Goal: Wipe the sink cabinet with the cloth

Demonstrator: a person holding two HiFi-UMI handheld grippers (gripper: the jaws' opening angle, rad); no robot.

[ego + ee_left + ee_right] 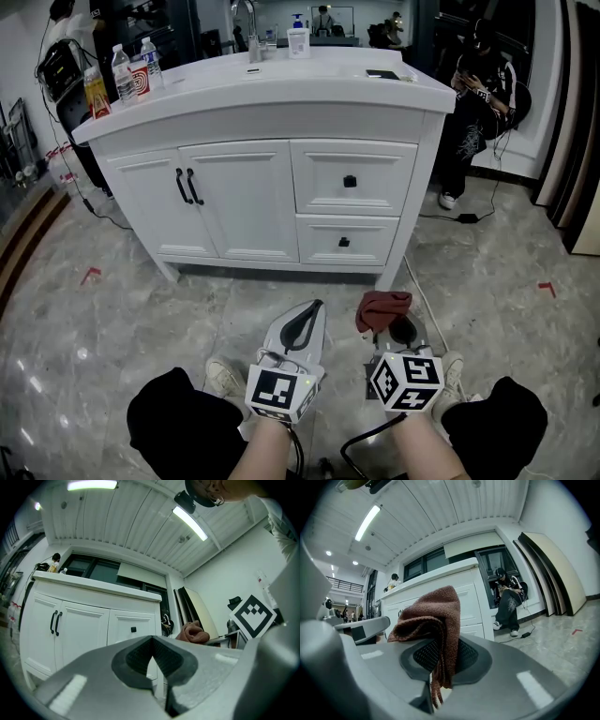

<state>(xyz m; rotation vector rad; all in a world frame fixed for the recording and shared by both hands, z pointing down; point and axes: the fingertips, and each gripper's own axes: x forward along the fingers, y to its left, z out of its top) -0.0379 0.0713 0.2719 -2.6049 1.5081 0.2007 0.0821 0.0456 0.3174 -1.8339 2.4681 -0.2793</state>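
Rust-brown cloth (433, 613) is pinched between the black ribbed pads (465, 654) of the right gripper (440, 656), whose jaws are clamped on it. Most of the fabric bunches up above the pads, and a frayed end trails below them. In the head view this gripper is held low over the grey marble floor (112, 319), in front of the drawer side of the white sink cabinet (244, 197). The cloth is clear of the cabinet.

The left gripper (152, 654) is just beside it. Its jaws meet at the tips with nothing between them, leaving only a thin slit behind the contact. It faces the cabinet doors and their black handles (187, 186).

A faucet (247, 21), a soap dispenser (298, 37) and water bottles (124, 77) stand on the countertop. A person (478, 103) sits beyond the cabinet's right end.
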